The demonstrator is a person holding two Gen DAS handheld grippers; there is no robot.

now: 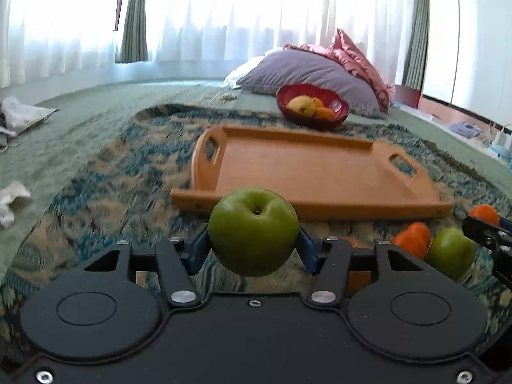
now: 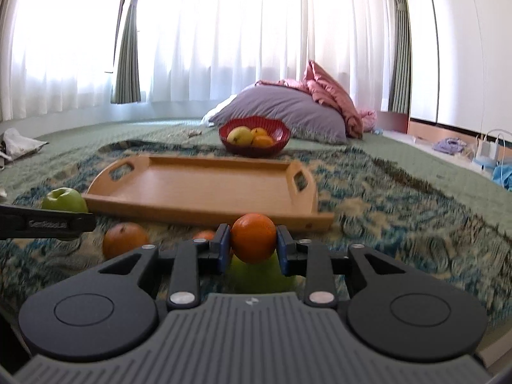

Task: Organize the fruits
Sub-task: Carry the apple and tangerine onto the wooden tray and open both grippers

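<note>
Bright daylight floods through sheer white curtains (image 2: 224, 48) flanked by green drapes (image 2: 128, 57), falling on a green quilted spread (image 1: 96, 112) overlaid with a blue-and-tan patterned blanket (image 2: 400, 198), where a grey pillow (image 2: 281, 108) and crumpled pink bedding (image 2: 329, 96) lie near white wardrobe doors (image 2: 464, 48).

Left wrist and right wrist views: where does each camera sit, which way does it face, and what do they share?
Left wrist: sits behind the left gripper, facing the curtained window; its fingers clamp a green apple; the right gripper's tip shows at the right edge.
Right wrist: sits behind the right gripper, facing the same way; it clamps an orange; the left gripper's finger enters from the left.
Shared: wooden tray, red bowl of fruit, grey pillow, patterned blanket.
</note>
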